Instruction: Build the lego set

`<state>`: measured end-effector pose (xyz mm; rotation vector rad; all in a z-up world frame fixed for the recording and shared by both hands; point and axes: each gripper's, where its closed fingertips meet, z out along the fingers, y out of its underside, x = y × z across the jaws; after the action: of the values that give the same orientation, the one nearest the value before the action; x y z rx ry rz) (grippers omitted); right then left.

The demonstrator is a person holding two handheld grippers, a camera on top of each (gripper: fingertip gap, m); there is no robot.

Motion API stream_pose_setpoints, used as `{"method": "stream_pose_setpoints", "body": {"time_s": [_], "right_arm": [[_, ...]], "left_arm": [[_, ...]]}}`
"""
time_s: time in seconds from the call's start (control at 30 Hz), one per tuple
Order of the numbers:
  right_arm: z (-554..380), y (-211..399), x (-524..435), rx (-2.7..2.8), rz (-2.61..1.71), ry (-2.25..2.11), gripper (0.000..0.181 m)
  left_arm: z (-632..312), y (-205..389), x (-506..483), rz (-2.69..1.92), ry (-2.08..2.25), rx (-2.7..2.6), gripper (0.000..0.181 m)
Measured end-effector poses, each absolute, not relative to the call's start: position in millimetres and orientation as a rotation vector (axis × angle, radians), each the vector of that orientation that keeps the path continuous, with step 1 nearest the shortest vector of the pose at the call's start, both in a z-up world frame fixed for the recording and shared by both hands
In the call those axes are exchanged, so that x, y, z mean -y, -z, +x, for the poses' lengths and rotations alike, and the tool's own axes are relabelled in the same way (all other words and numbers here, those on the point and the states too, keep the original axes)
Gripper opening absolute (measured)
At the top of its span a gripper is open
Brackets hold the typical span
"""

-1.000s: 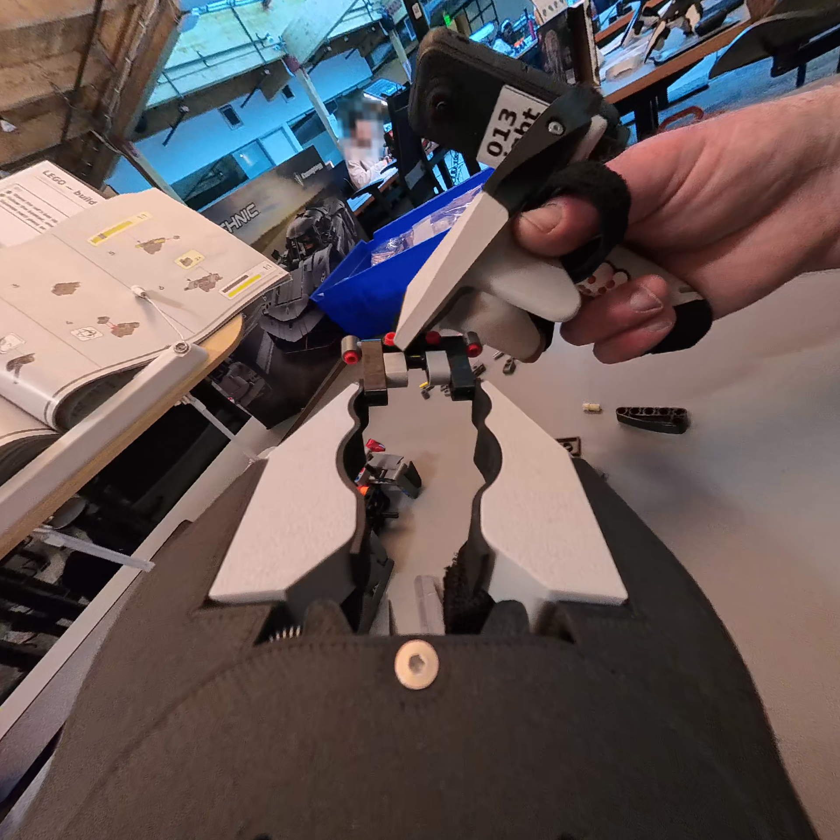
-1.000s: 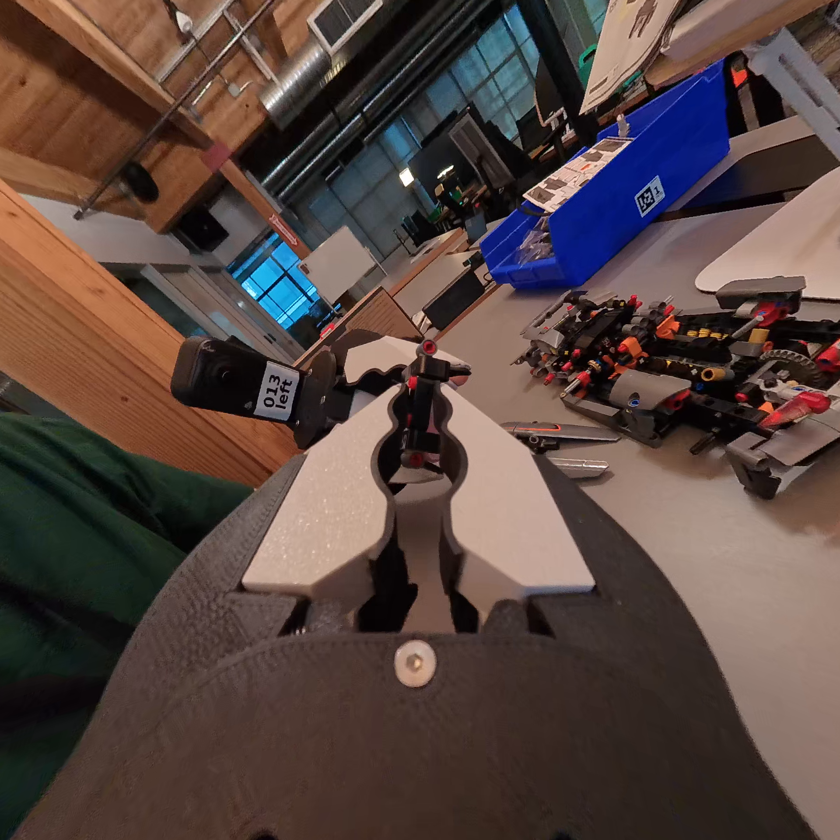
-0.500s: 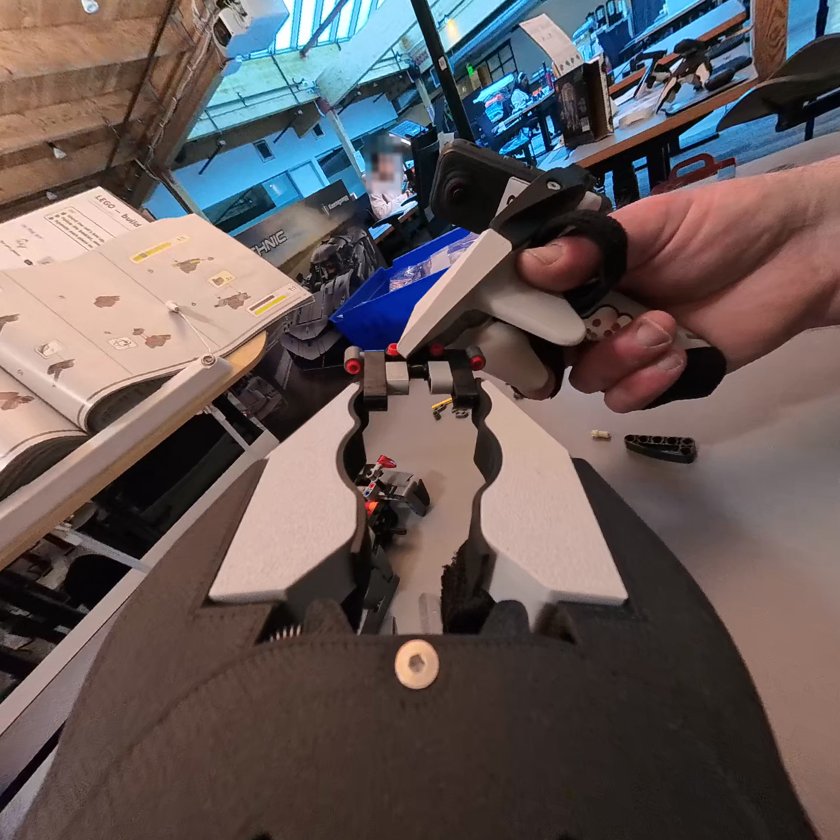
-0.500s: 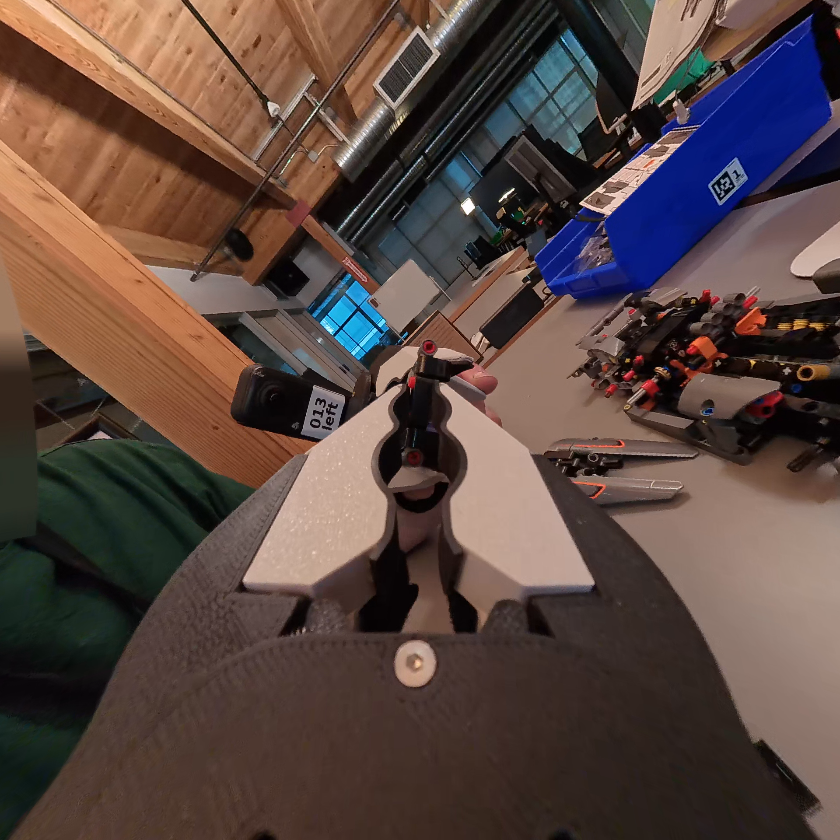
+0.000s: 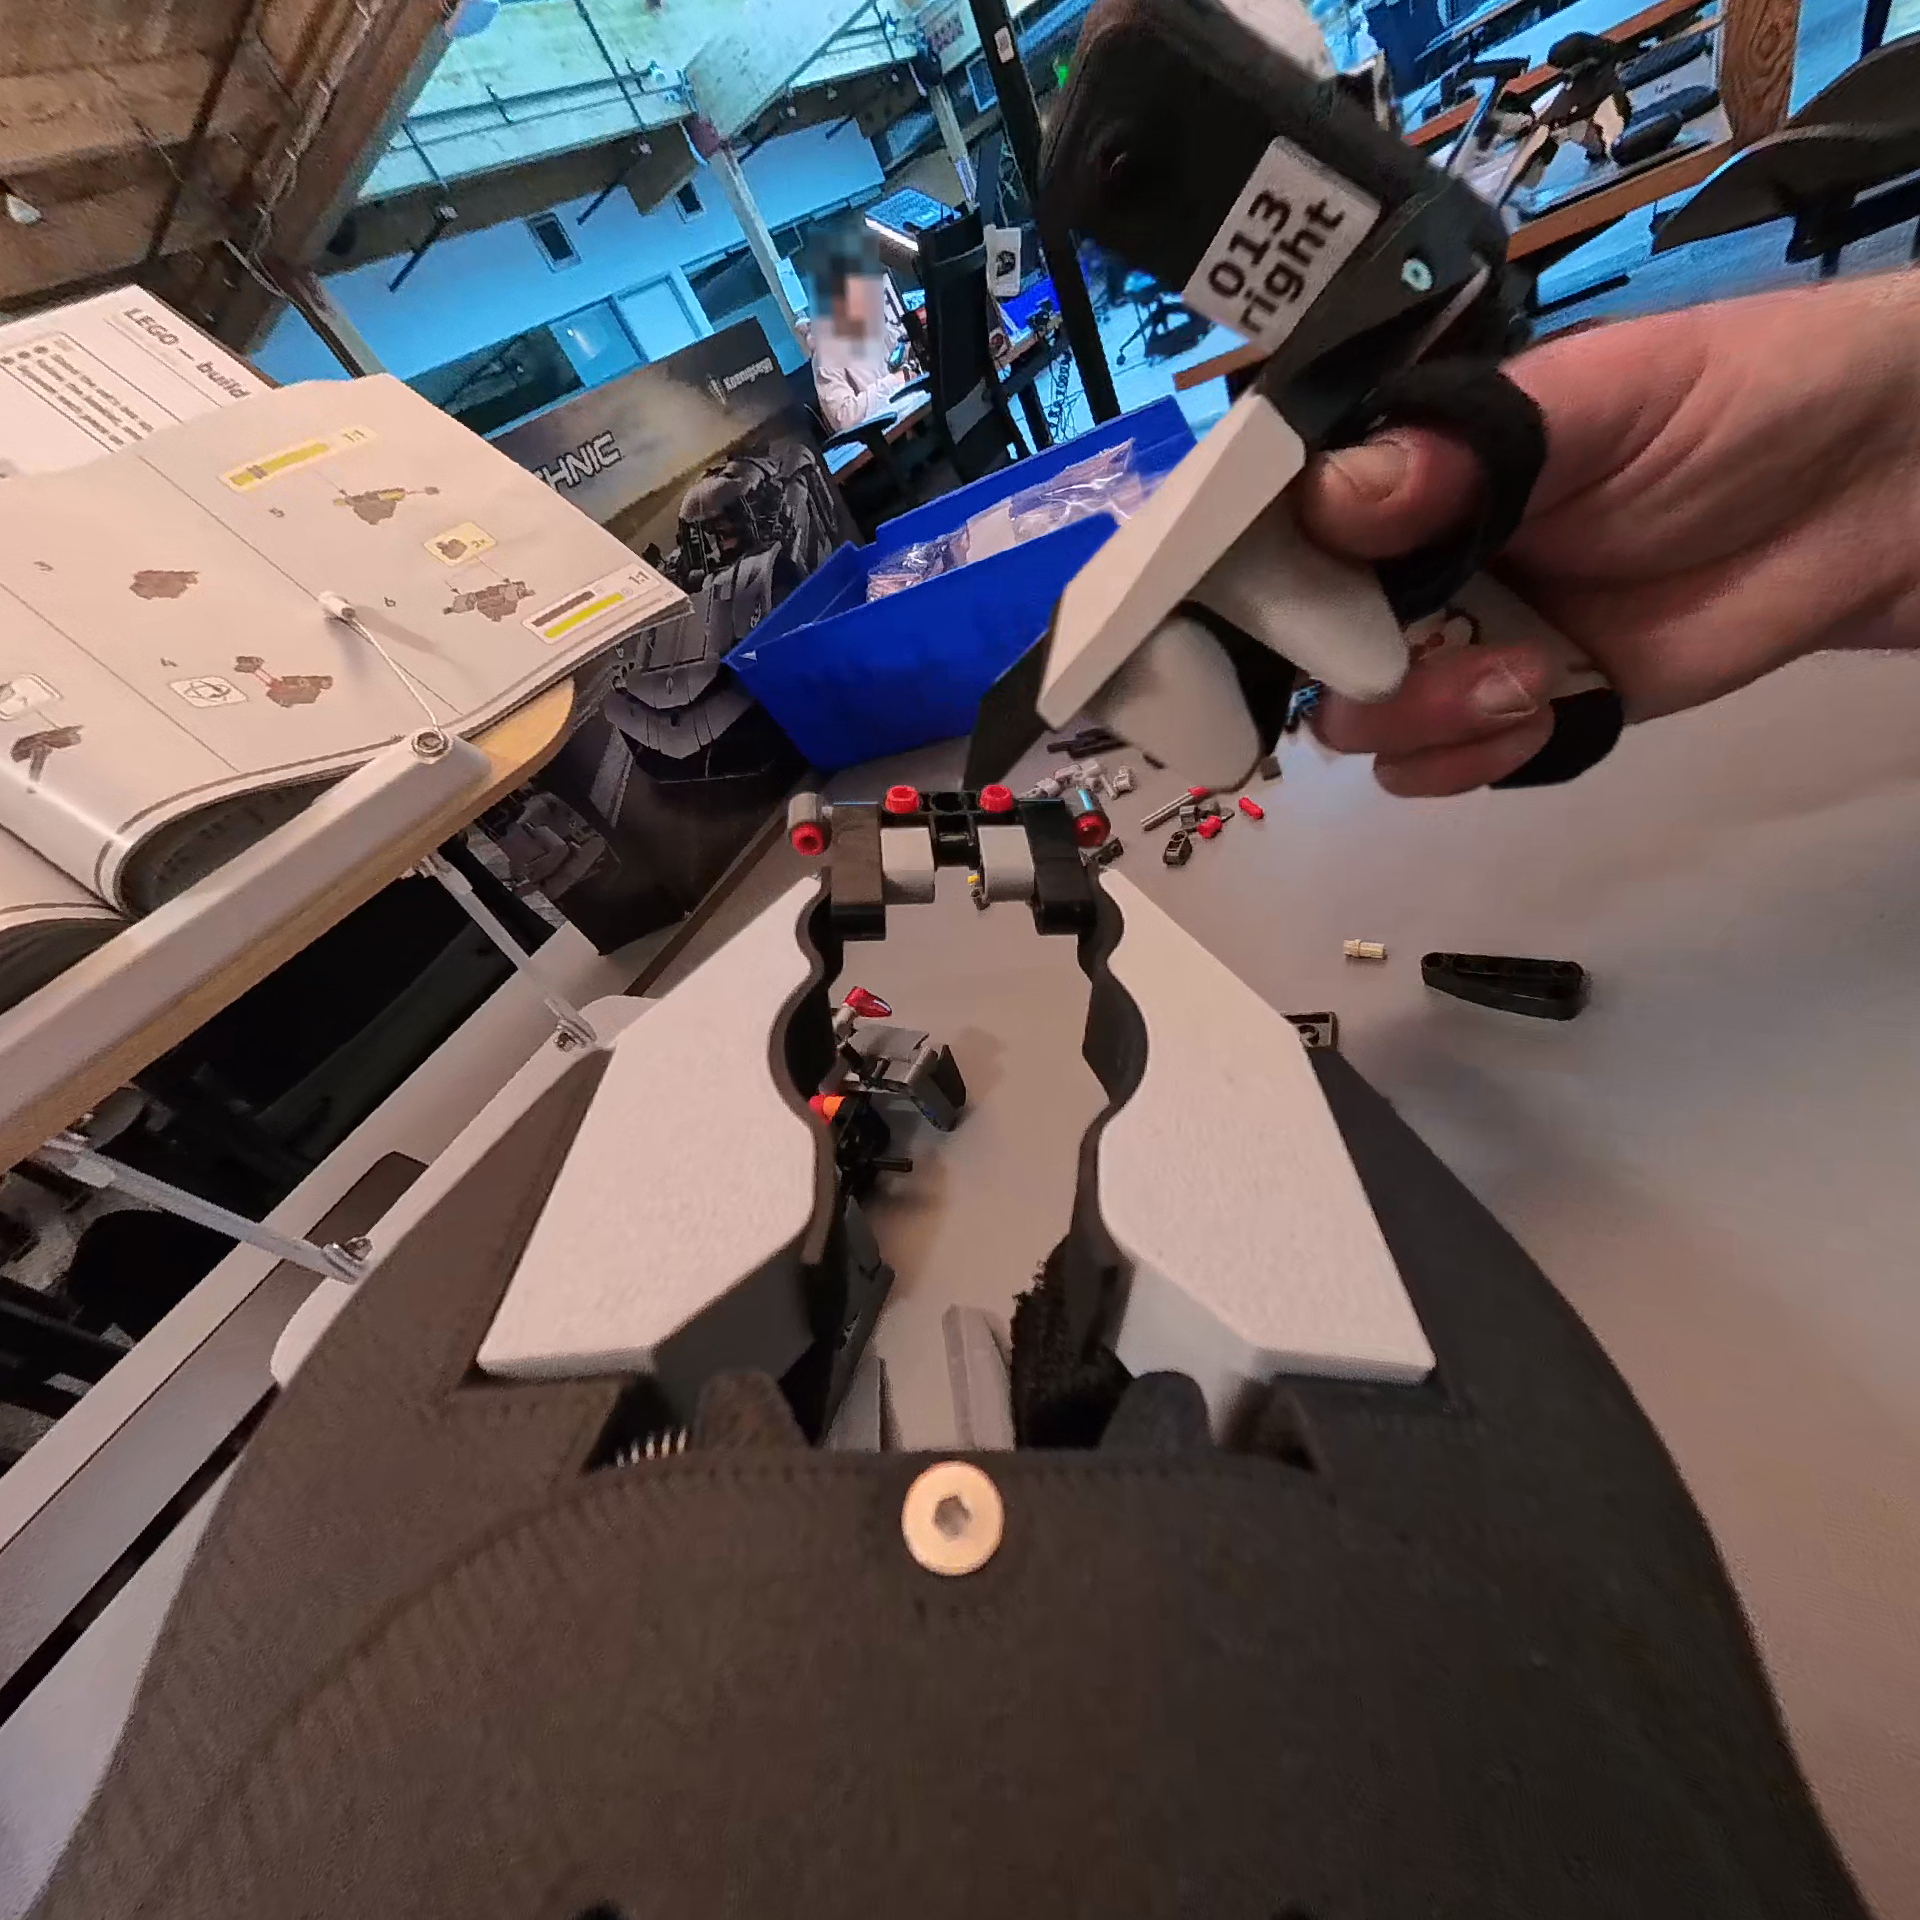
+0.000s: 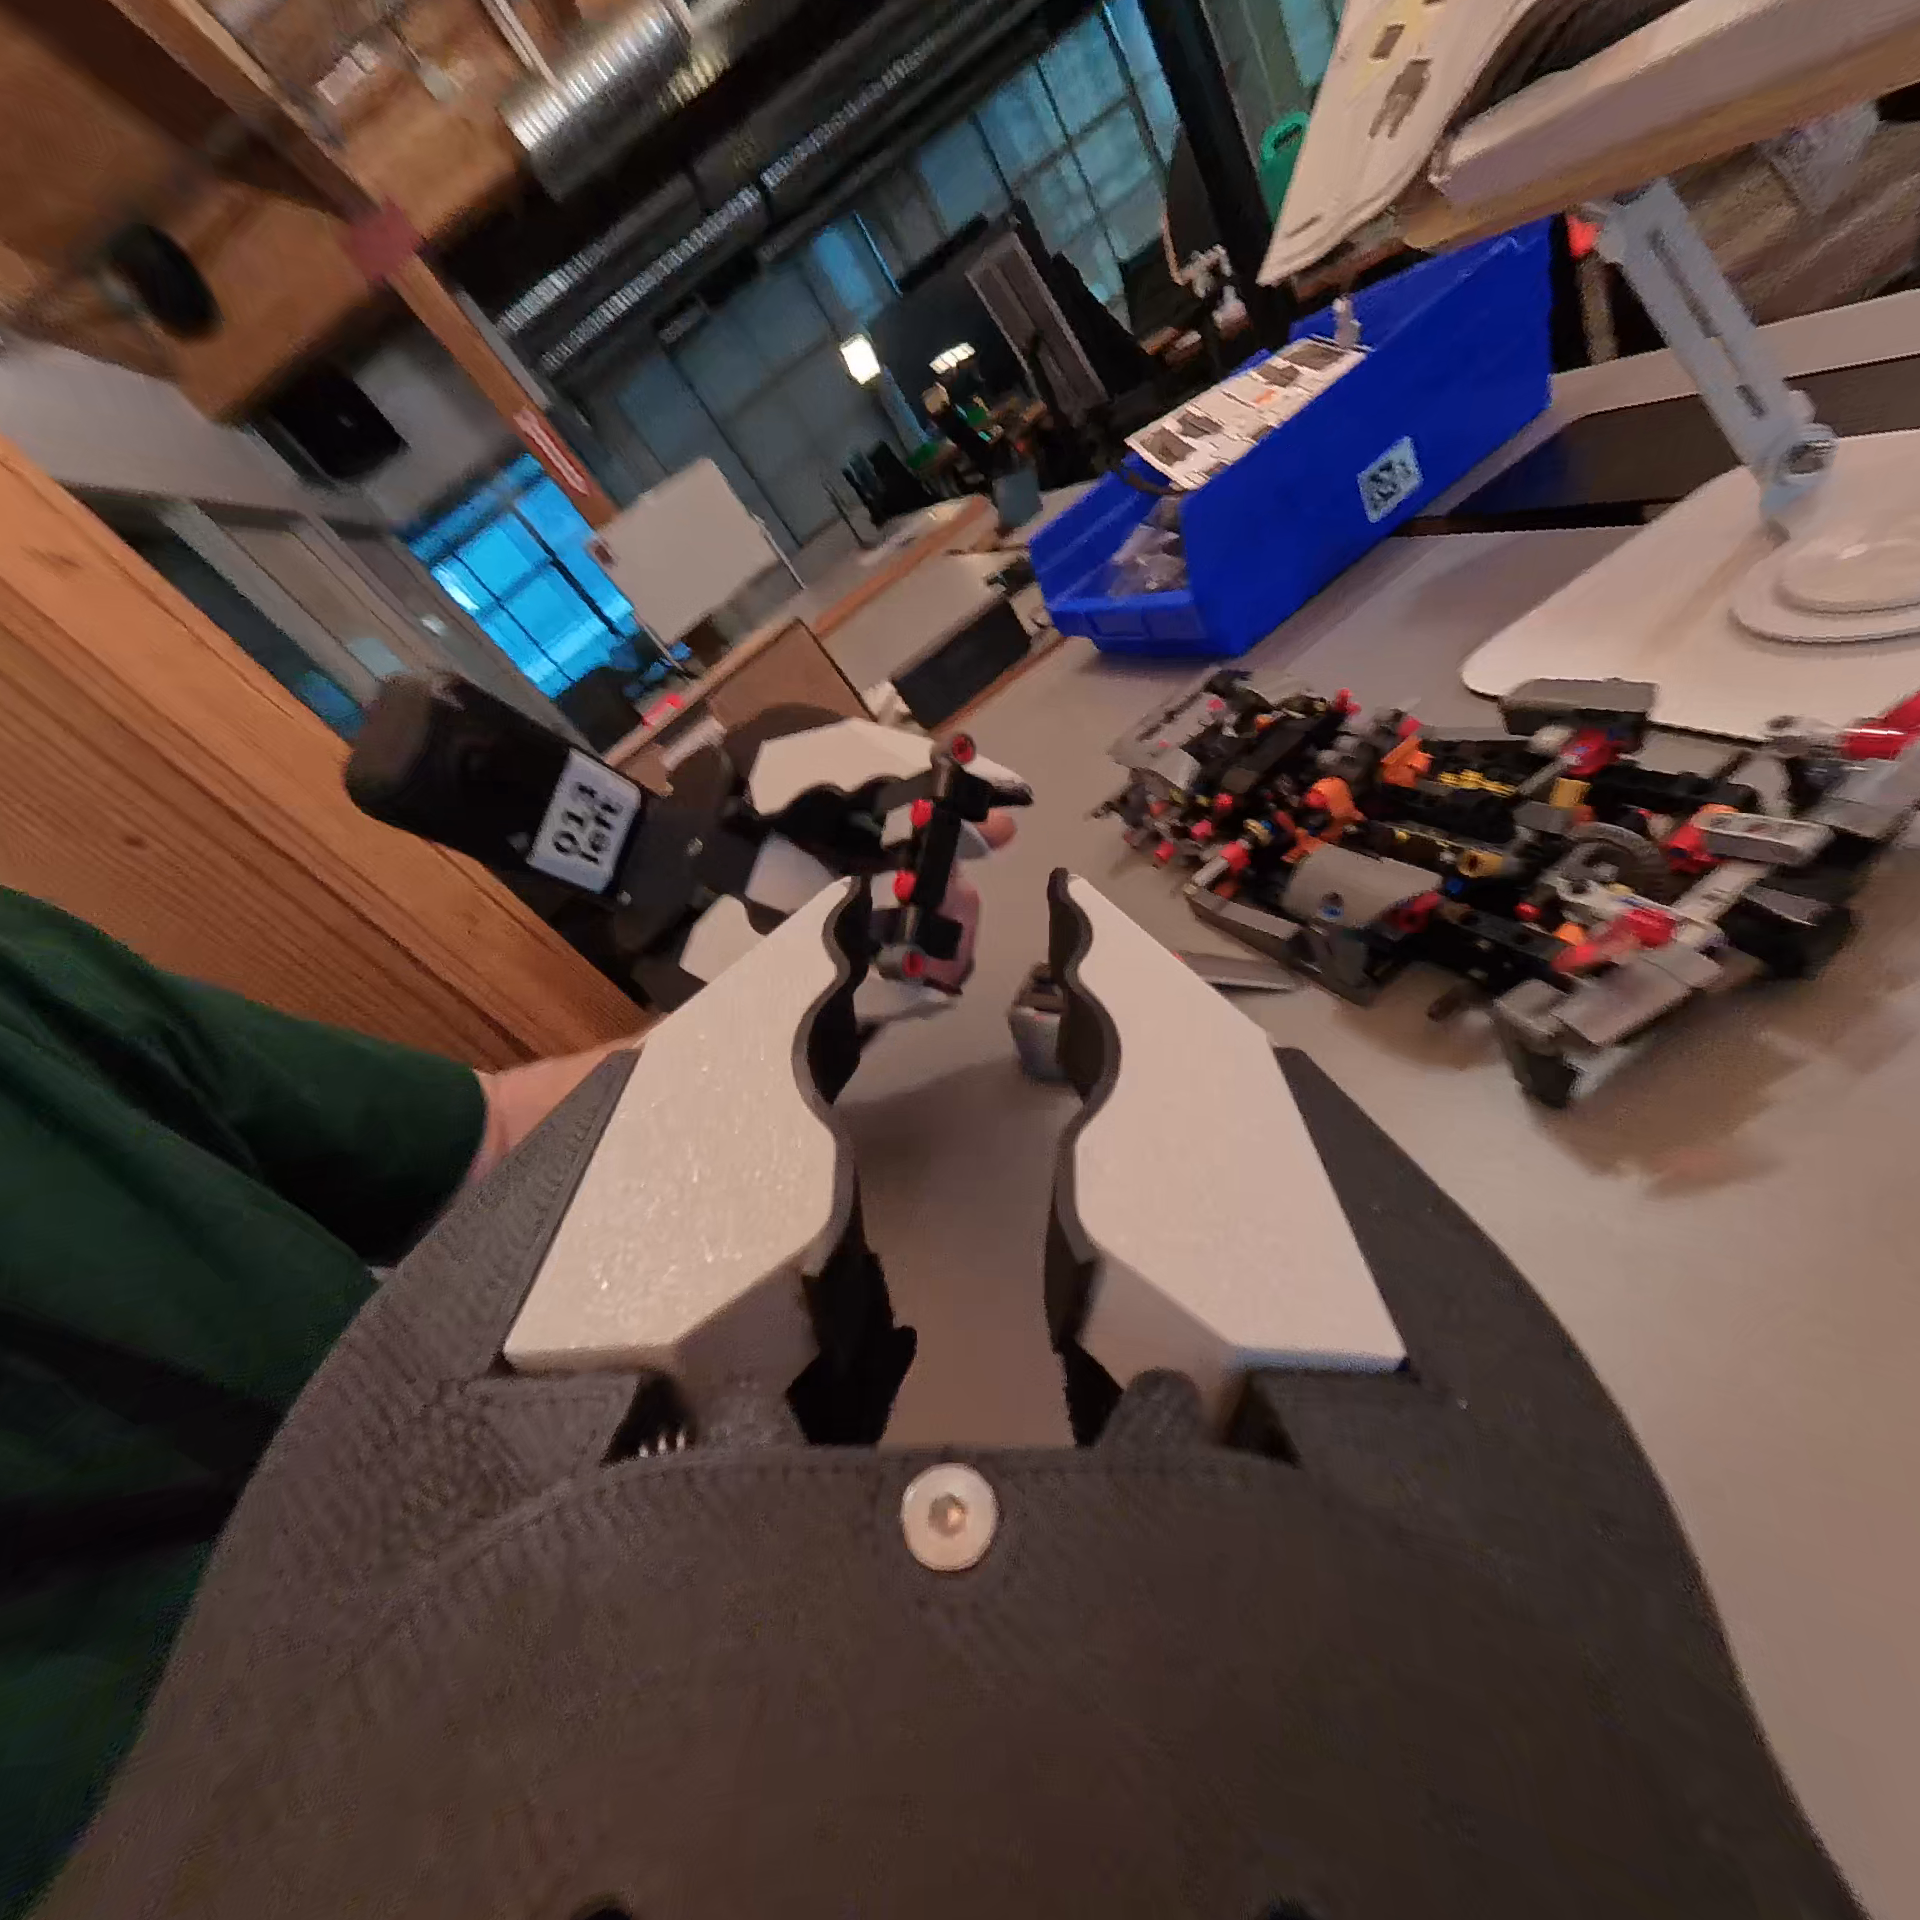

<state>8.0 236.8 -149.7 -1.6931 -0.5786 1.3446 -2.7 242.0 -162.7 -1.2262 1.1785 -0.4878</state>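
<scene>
My left gripper (image 5: 956,899) is shut on a small black and grey Lego subassembly (image 5: 951,836) with red pins, held at the fingertips above the grey table (image 5: 1558,1195). My right gripper (image 6: 956,909) is open and empty. The same subassembly (image 6: 935,857) stands upright just beyond the right gripper's left fingertip, held by the left gripper (image 6: 883,774). In the left wrist view the right gripper (image 5: 1023,717), held by a hand, hovers just above and behind the subassembly, apart from it.
A large part-built Lego car (image 6: 1507,831) lies right of the grippers. A blue bin (image 5: 935,623) with bags, an instruction booklet (image 5: 260,582) on a stand, a black beam (image 5: 1501,982), loose small parts (image 5: 1195,816) and a small build (image 5: 894,1070) are nearby. The tips of both grippers are at nearly the same place. The black beam (image 5: 1501,982) lies around 15 cm away from my left fingertips.
My right gripper was shut on the subassembly together with the left; it has opened, let go and drawn back a little. The left gripper keeps hold of the subassembly.
</scene>
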Motion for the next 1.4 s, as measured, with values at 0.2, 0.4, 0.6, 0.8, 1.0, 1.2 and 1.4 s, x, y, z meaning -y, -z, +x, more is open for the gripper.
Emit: {"method": "stream_pose_setpoints", "body": {"time_s": [0.2, 0.4, 0.6, 0.8, 1.0, 1.2, 1.4], "right_arm": [[38, 171, -232, 0.634, -1.816, -1.129, 0.041], [66, 197, -226, 0.654, -1.913, -0.916, 0.048], [81, 212, -220, 0.663, -1.963, -0.818, 0.049], [92, 222, -213, 0.705, -2.015, -0.705, 0.049], [97, 234, -204, 0.732, -2.069, -0.651, 0.045], [105, 254, -197, 0.810, -2.153, -0.518, 0.041], [96, 273, -190, 0.907, -2.207, -0.472, 0.040]], "left_arm": [[0, 170, -242, -1.246, 0.497, -1.198, 0.043], [1, 174, -243, -1.259, 0.501, -1.207, 0.043], [0, 176, -246, -1.273, 0.510, -1.196, 0.043], [-1, 175, -247, -1.275, 0.511, -1.186, 0.043], [-1, 176, -247, -1.281, 0.517, -1.189, 0.043], [-3, 174, -246, -1.276, 0.509, -1.193, 0.043], [-4, 176, -246, -1.283, 0.507, -1.201, 0.043]]}}
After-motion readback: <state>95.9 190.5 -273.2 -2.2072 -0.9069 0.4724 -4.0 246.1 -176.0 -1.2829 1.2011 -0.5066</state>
